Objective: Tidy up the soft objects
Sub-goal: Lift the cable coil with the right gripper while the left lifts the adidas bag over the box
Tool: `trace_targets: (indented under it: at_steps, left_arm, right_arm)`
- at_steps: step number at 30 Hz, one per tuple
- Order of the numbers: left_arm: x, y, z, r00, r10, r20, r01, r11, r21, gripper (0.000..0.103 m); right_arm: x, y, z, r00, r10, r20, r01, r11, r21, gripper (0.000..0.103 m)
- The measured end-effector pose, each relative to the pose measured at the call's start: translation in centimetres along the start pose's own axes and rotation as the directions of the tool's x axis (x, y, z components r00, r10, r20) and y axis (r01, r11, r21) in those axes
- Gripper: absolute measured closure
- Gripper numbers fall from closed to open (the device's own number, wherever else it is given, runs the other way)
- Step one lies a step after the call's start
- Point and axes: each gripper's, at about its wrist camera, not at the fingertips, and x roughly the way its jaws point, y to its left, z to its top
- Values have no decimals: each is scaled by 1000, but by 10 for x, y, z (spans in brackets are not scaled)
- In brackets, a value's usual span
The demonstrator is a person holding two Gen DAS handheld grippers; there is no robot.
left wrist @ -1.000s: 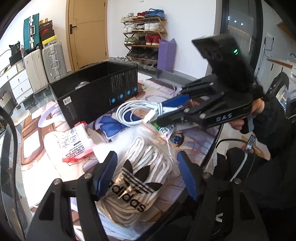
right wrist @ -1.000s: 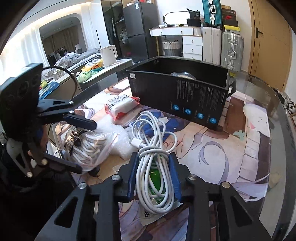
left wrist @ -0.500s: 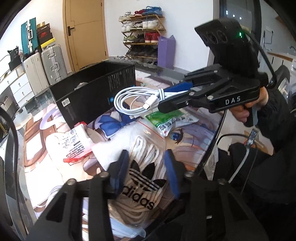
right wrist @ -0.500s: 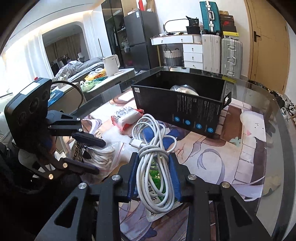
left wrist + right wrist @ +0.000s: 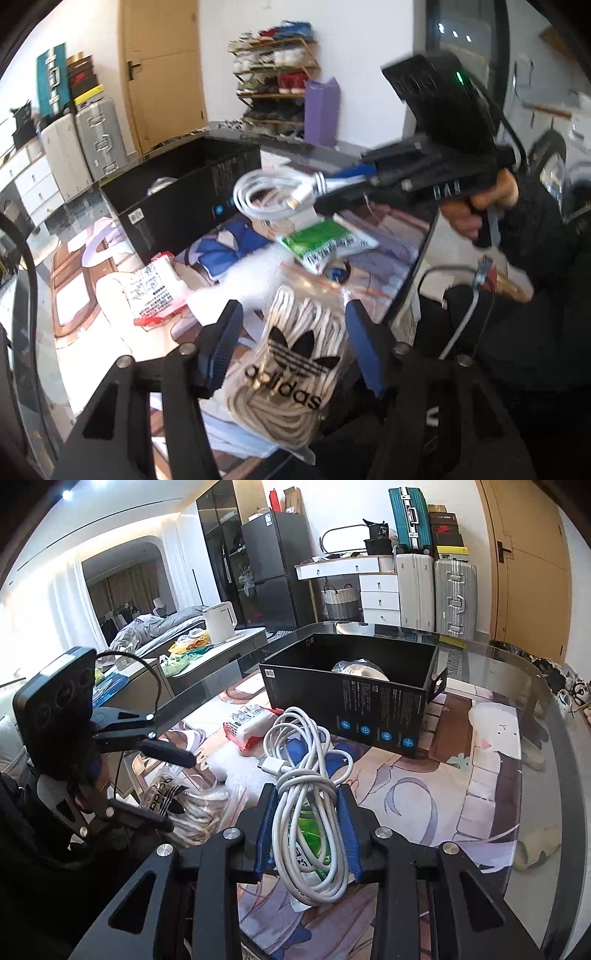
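Right wrist view shows the right gripper [image 5: 306, 827] clamped on a coiled white cable [image 5: 306, 775], lifted off the table [image 5: 532, 760]; ahead of it the black box [image 5: 369, 716] stands open-topped with bare mat to its right. Left gripper [image 5: 291, 343] is opening, its jaws flanking the bagged cord [image 5: 295, 354] at the table's near edge.
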Motion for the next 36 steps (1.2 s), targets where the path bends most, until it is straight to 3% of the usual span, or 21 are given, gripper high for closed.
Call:
trace_targets:
  at_steps: [10,17,21,27,33,36]
  left_arm:
    - [17,-8,-10,998,-12,-62,15,999,48,39]
    - [24,-2,-9,996,-44,-77,44,999,3,39]
    - [23,-3,-10,996,-59,-73,60,998,7,50]
    - [16,-1,-10,996,-82,-43,82,997,-15,64]
    - [-2,4,-3,991,-126,35,128,990,-57,65]
    - [-10,10,1,991,-116,67,121,989,-84,65]
  right_arm:
    - [-1,0,0,1000,5,-4,-5,1000,-3,70]
    - [-3,0,1,1000,5,4,-5,1000,0,70]
    - [4,-2,-5,999,-2,-33,3,1000,7,70]
    - [19,-2,-12,996,-18,-85,18,1000,-3,66]
    - [34,-1,-8,993,-13,-120,11,1000,-17,62]
    - [41,0,-6,993,-21,-117,18,1000,-26,65]
